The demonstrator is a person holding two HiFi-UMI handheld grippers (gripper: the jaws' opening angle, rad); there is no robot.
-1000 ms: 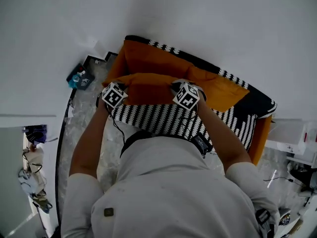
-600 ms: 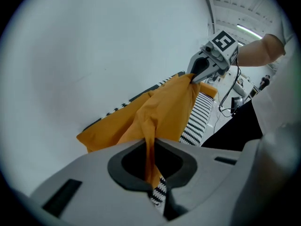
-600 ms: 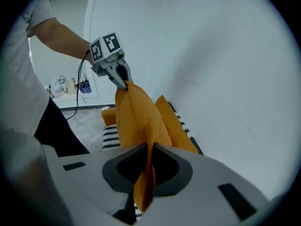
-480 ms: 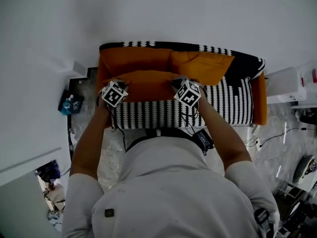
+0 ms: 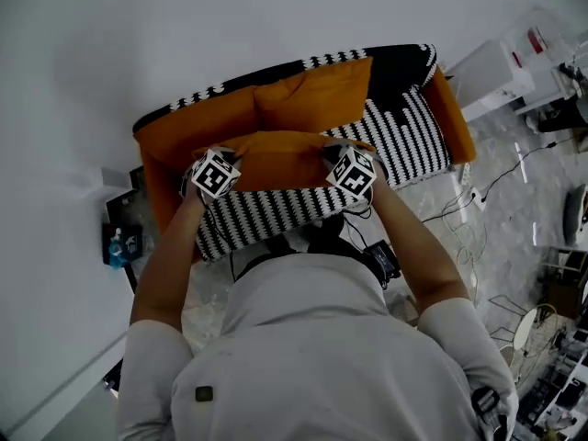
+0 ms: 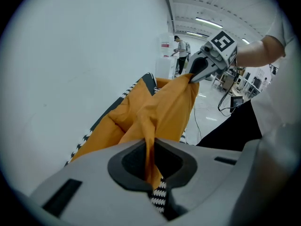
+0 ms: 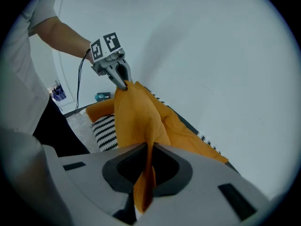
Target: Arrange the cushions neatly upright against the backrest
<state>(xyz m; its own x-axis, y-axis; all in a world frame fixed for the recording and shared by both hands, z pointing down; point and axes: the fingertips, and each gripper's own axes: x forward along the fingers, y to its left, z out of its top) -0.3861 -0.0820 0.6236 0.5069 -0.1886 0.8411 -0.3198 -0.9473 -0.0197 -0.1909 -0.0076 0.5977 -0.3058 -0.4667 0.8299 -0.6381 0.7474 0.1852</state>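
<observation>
As left gripper (image 7: 123, 82) and right gripper (image 6: 193, 76) pinch it, orange cushion (image 5: 276, 159) creases

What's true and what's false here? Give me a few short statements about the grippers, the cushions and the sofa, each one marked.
1. The left gripper and the right gripper both clamp one orange cushion. True.
2. That cushion lies flat on the floor. False: it is held up over the striped seat.
3. A second orange cushion rests at the backrest. True.
4. The seat is plain blue. False: it is black-and-white striped.
</observation>
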